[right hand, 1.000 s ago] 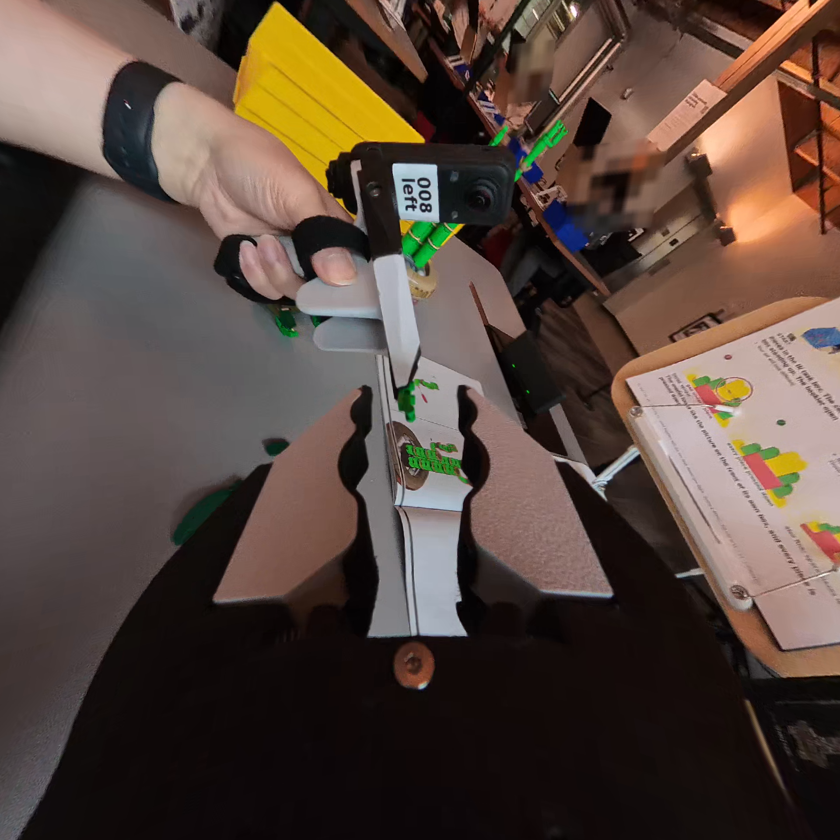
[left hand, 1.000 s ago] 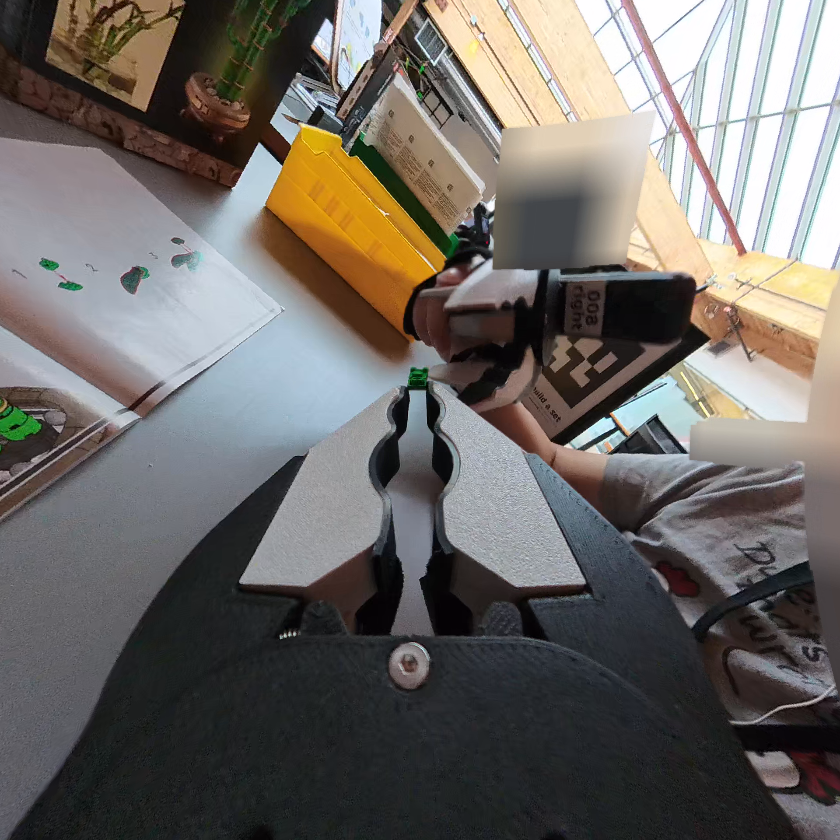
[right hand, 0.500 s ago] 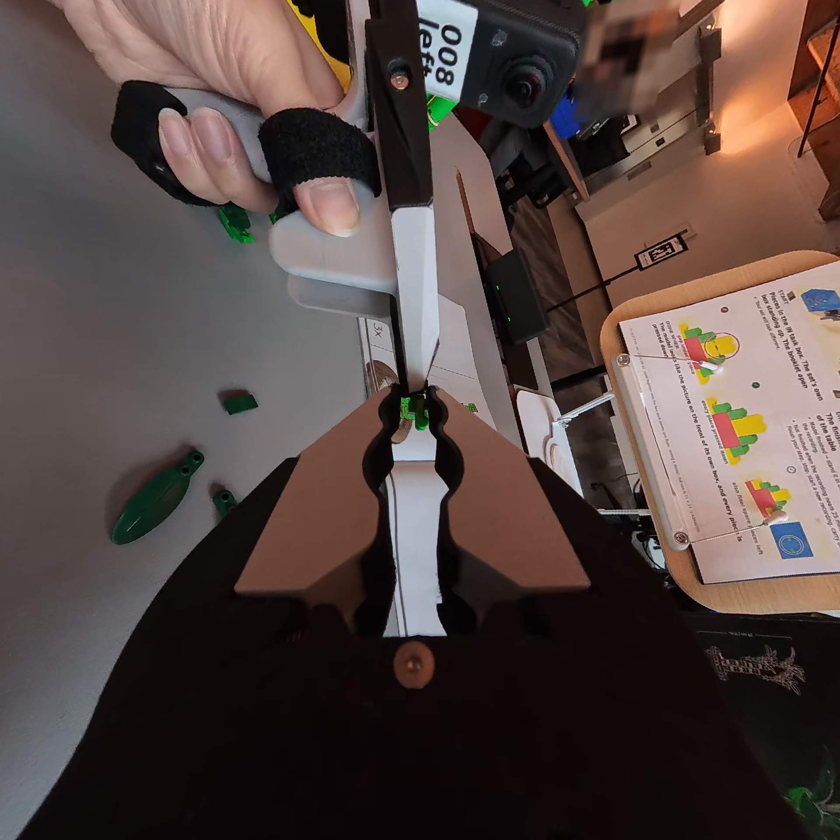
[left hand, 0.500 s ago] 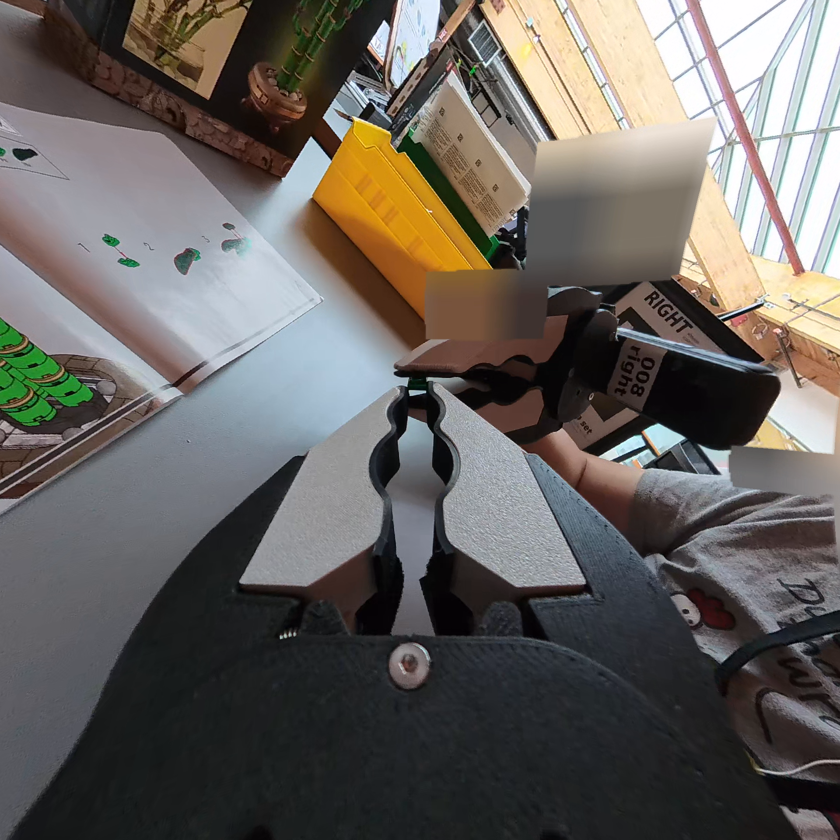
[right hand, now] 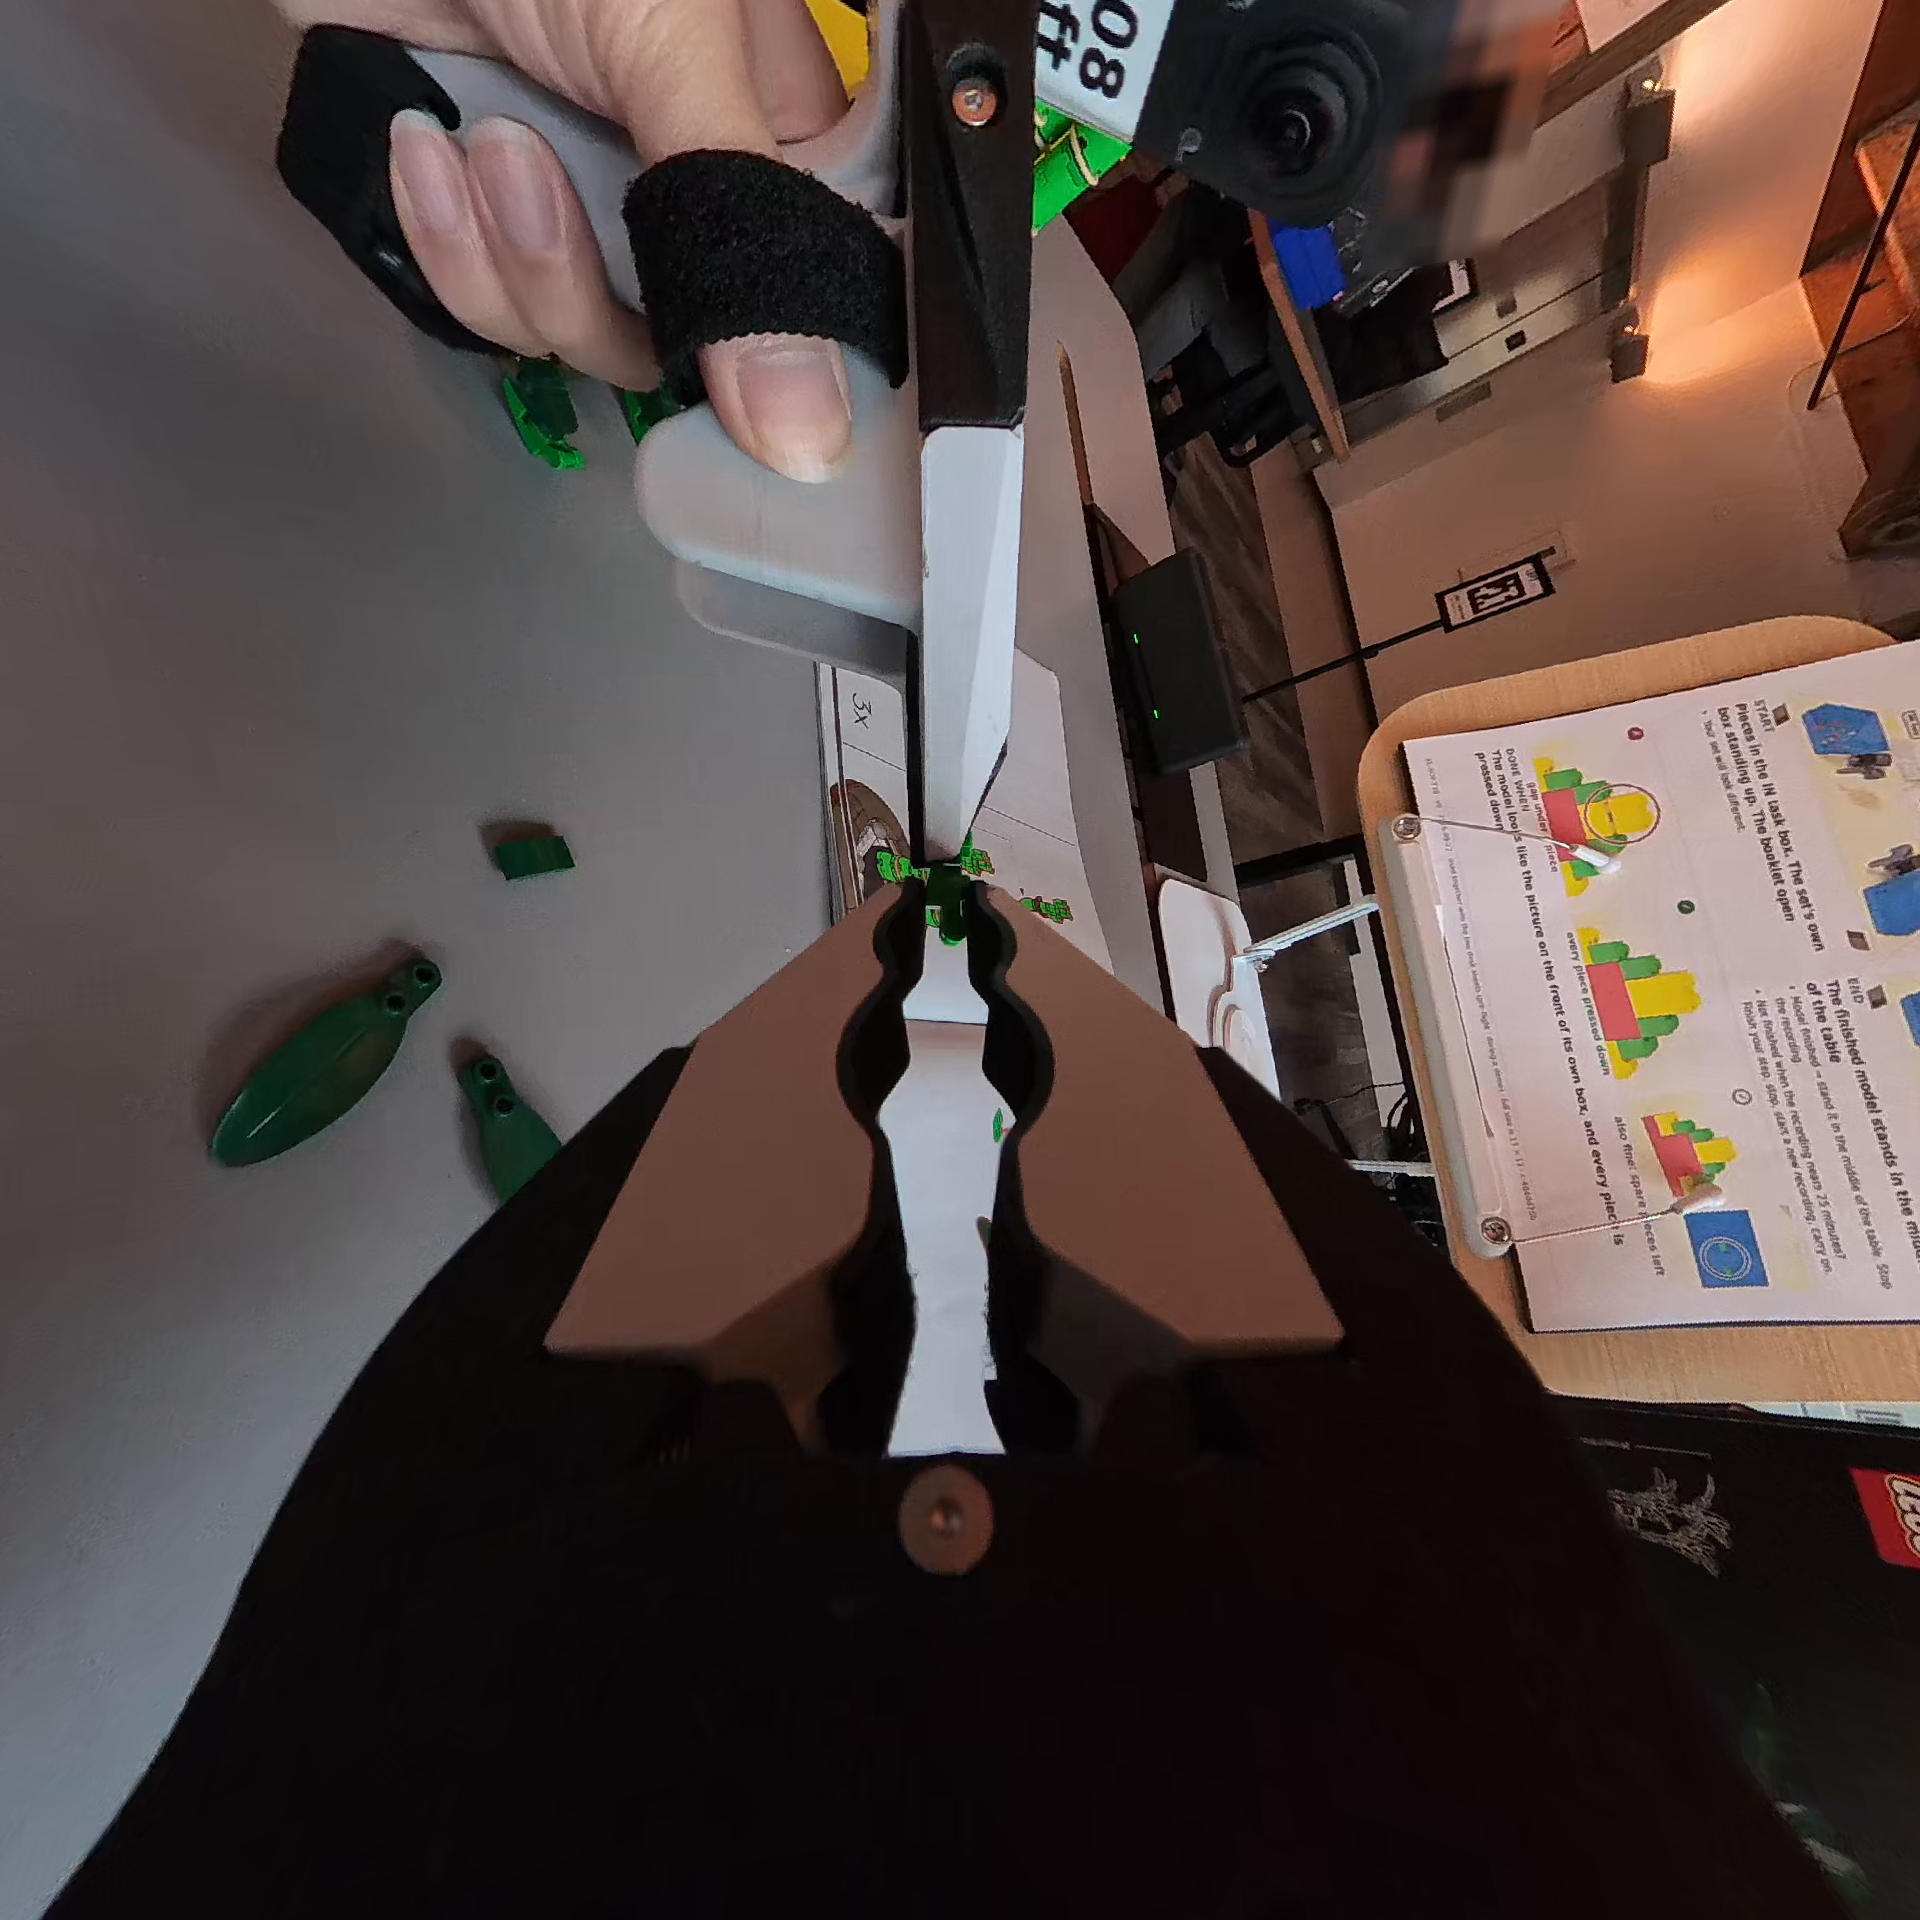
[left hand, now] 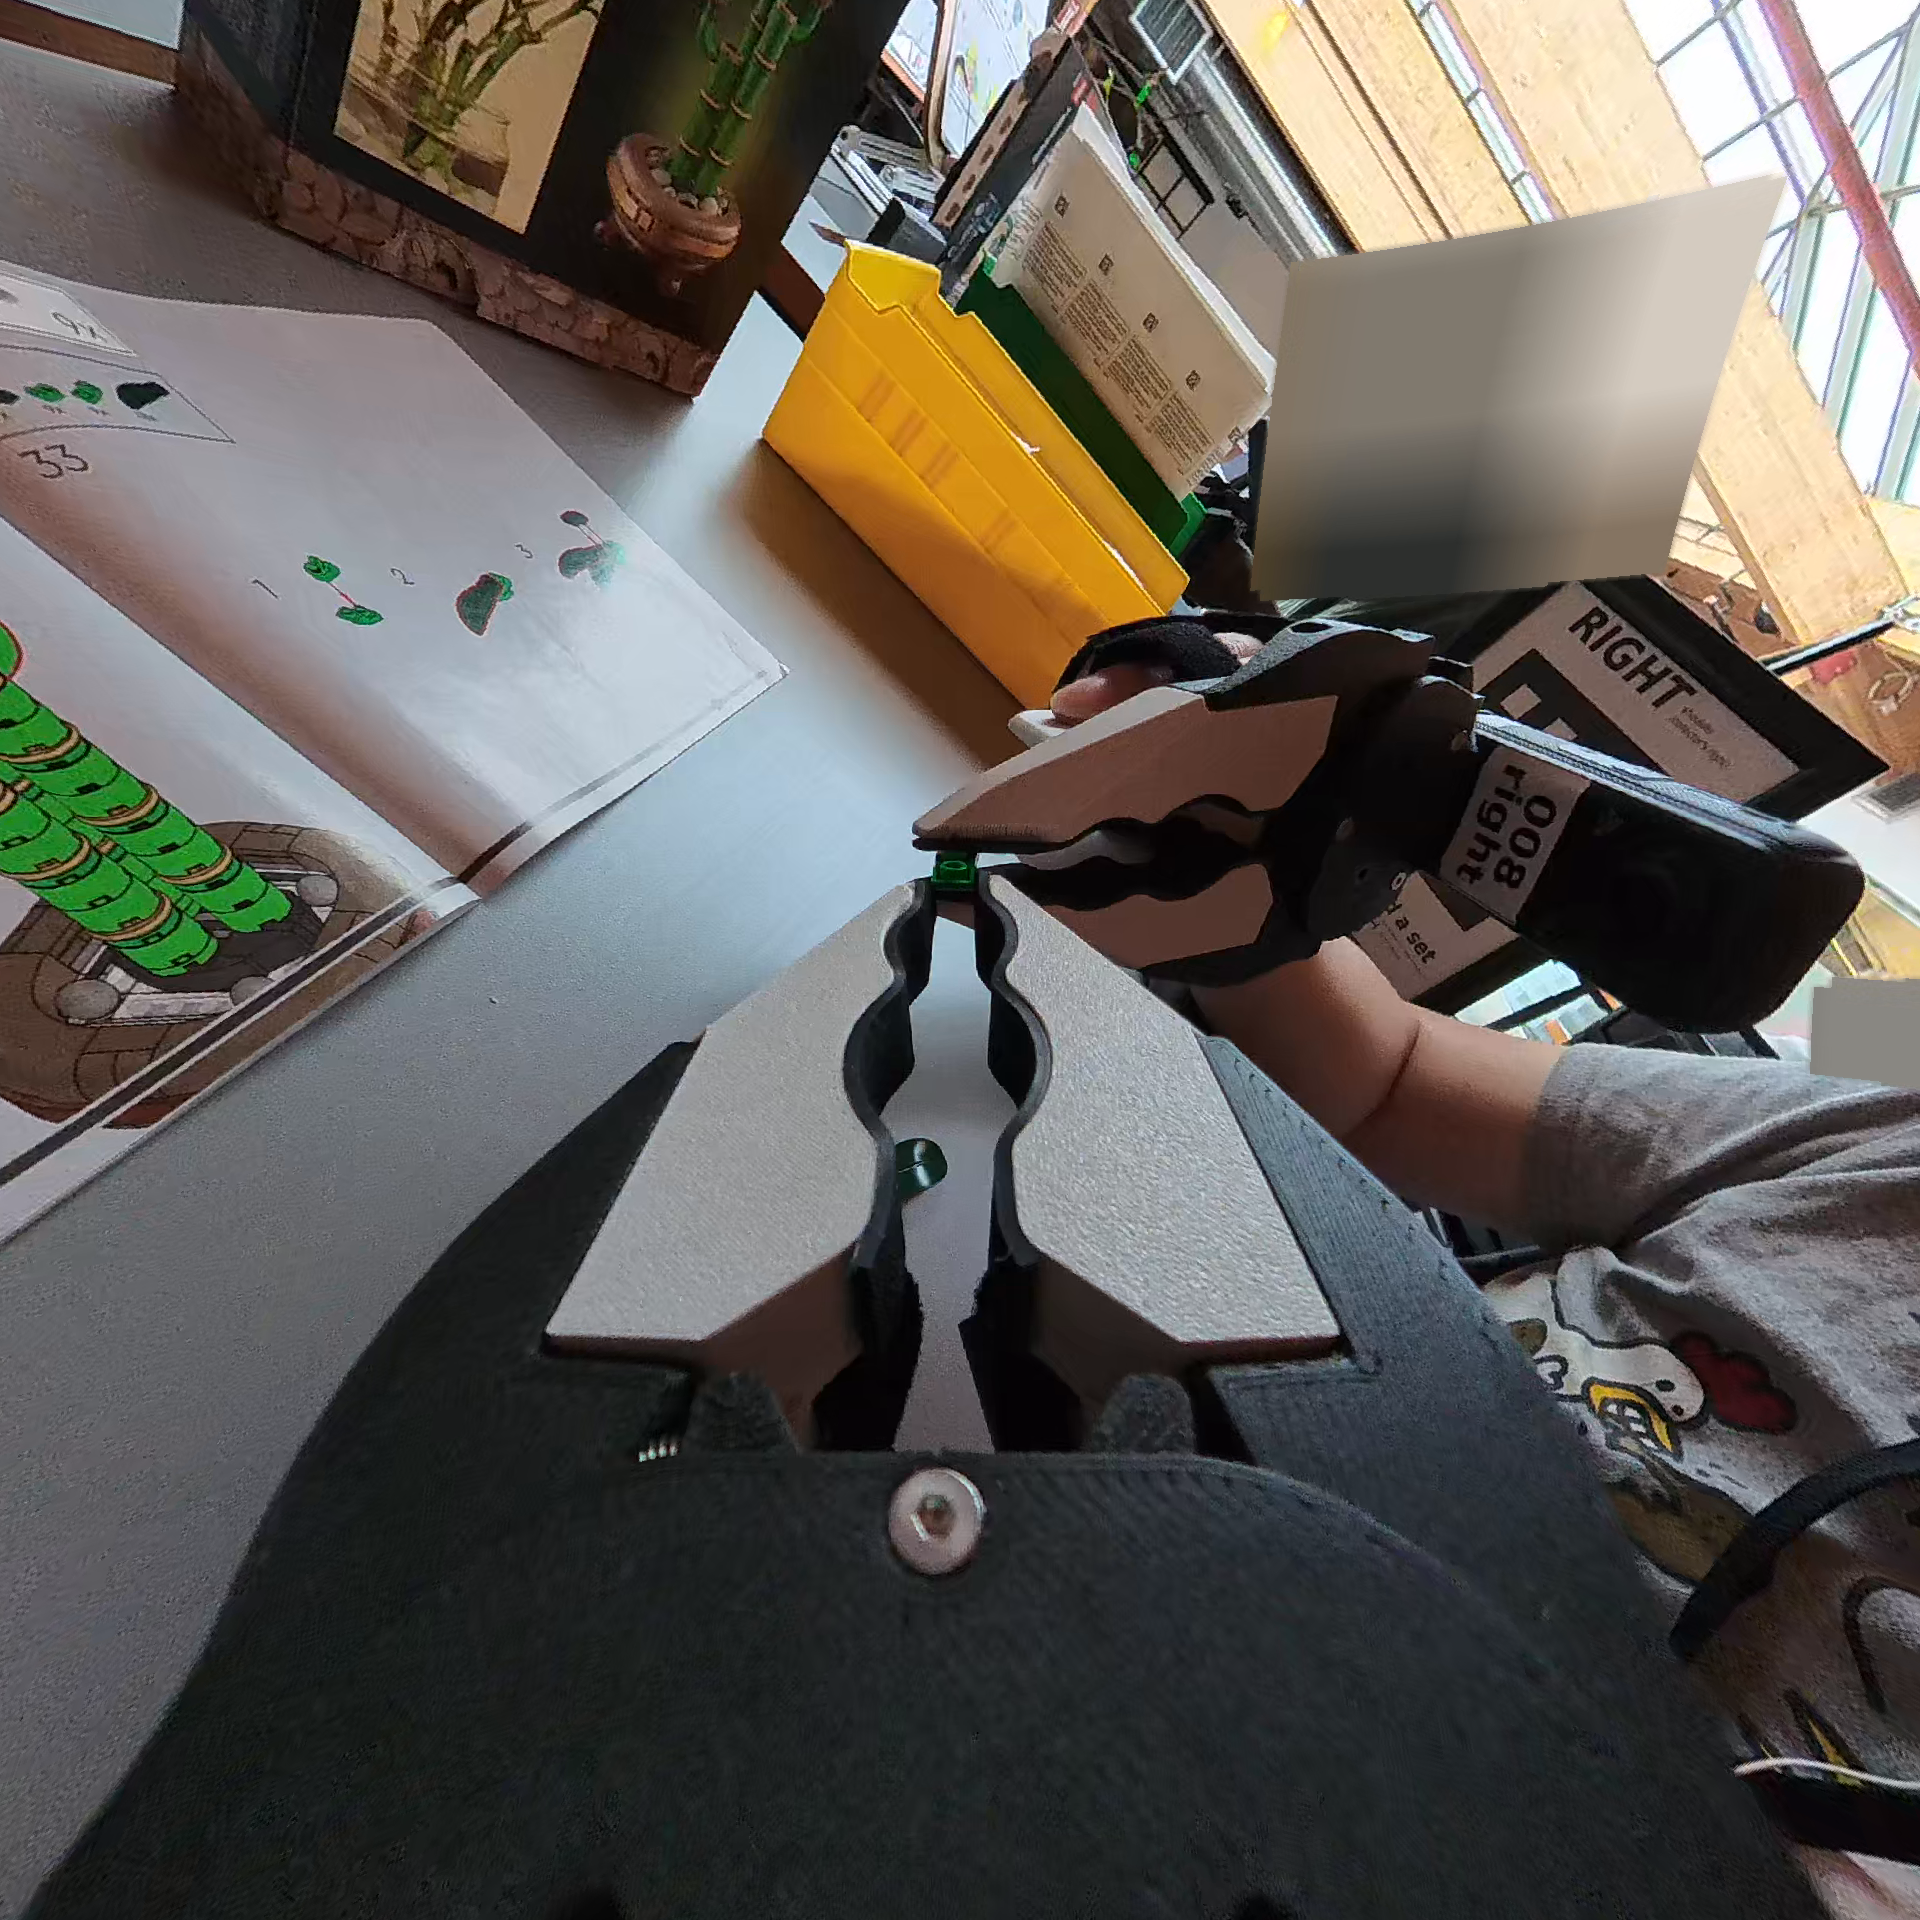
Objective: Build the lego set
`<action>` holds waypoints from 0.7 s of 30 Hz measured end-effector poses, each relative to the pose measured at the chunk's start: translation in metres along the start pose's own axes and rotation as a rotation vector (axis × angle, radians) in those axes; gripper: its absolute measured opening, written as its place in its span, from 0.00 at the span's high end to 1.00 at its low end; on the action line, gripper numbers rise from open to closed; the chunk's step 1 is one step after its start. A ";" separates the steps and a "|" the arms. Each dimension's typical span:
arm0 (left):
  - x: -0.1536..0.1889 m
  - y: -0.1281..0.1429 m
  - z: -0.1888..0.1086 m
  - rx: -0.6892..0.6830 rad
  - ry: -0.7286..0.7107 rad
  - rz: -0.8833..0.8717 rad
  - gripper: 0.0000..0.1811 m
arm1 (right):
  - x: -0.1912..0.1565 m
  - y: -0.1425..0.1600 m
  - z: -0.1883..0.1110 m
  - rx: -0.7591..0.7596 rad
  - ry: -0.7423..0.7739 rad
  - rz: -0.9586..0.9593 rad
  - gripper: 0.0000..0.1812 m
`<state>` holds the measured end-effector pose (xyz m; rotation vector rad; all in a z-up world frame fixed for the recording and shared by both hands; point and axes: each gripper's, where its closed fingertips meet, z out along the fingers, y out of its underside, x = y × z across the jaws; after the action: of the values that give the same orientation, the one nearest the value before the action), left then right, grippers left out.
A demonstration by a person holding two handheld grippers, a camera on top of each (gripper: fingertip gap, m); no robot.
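Matt grey bench (left hand: pixel 312 1195); glossy paper instruction booklet (left hand: pixel 343 499); shiny yellow plastic bin (left hand: pixel 935 468); smooth green plastic leaf (right hand: pixel 322 1065).

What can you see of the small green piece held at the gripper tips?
The green piece is tiny, glossy plastic, bright green, with a stud-like top. In the left wrist view it sits pinched at the very tips of the left gripper, just under the right gripper's upper finger. In the right wrist view it shows between that gripper's tips too, above the open booklet. Its exact shape is too small to tell.

Booklet (left hand: pixel 343 582) on table (left hand: pixel 343 1195), bin (left hand: pixel 956 488) right of it.
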<state>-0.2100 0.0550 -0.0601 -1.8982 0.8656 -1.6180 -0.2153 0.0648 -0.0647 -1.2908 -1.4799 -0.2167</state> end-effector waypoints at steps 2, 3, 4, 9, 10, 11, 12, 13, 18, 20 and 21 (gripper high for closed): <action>0.002 0.000 0.000 0.001 0.004 0.007 0.97 | 0.000 0.000 -0.001 -0.014 -0.004 -0.007 0.97; 0.003 -0.001 0.000 0.002 0.006 0.008 0.97 | 0.001 -0.001 -0.002 -0.016 0.000 -0.017 0.97; 0.003 -0.001 0.000 0.001 0.005 0.011 0.97 | 0.001 -0.001 -0.002 -0.020 -0.002 -0.019 0.97; 0.022 -0.019 -0.010 0.086 0.062 0.140 0.97 | 0.022 -0.012 -0.011 0.113 0.064 0.134 0.92; 0.029 -0.024 -0.014 0.117 0.072 0.212 0.97 | 0.022 -0.014 -0.016 0.150 0.017 0.206 0.90; 0.038 -0.029 -0.018 0.143 0.073 0.313 0.97 | 0.019 -0.021 -0.024 0.218 -0.060 0.285 0.87; 0.049 -0.030 -0.021 0.163 0.071 0.443 0.97 | 0.018 -0.029 -0.033 0.296 -0.120 0.355 0.84; 0.059 -0.030 -0.023 0.179 0.063 0.583 0.97 | 0.024 -0.036 -0.041 0.372 -0.134 0.414 0.84; 0.079 -0.019 -0.020 0.219 -0.040 1.023 0.97 | 0.031 -0.058 -0.063 0.559 -0.226 0.544 0.87; 0.081 -0.012 -0.016 0.188 -0.022 1.050 0.97 | 0.025 -0.063 -0.066 0.567 -0.242 0.497 0.94; 0.081 -0.010 -0.015 0.182 -0.015 1.054 0.97 | 0.023 -0.062 -0.065 0.556 -0.239 0.471 0.94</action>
<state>-0.2156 0.0023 0.0039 -0.9898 1.3352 -0.9572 -0.2210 0.0071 0.0083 -1.1812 -1.2569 0.6349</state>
